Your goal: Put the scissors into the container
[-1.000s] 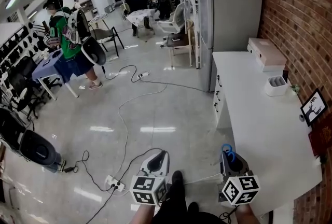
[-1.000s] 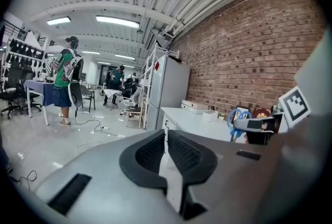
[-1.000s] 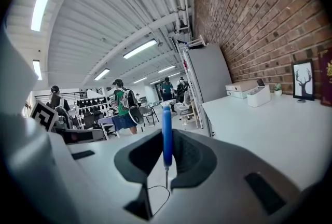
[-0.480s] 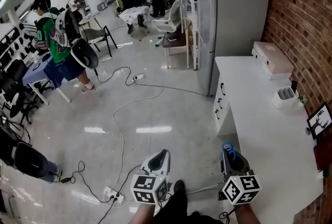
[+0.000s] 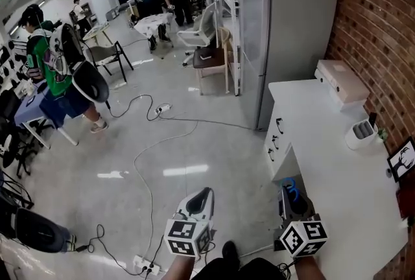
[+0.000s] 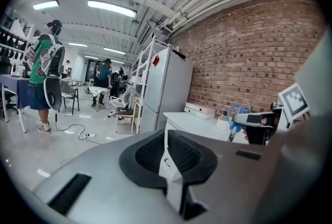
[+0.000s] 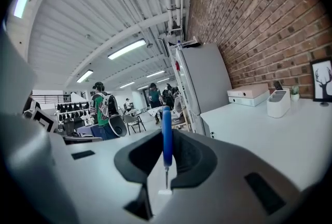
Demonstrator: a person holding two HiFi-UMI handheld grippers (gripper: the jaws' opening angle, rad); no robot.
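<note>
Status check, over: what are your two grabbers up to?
Right gripper shut on blue-handled scissors. Left gripper shut, empty. Container far ahead on white counter; nothing in the way.

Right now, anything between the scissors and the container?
Nothing visible. The right tool holds the scissors; only bare counter lies between them and the container by the brick wall.

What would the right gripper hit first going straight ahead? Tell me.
Nothing close. The right gripper, shut on the scissors, points along the white counter's left edge over open floor. Farther on probably the chair by the fridge, though depth is unclear.
</note>
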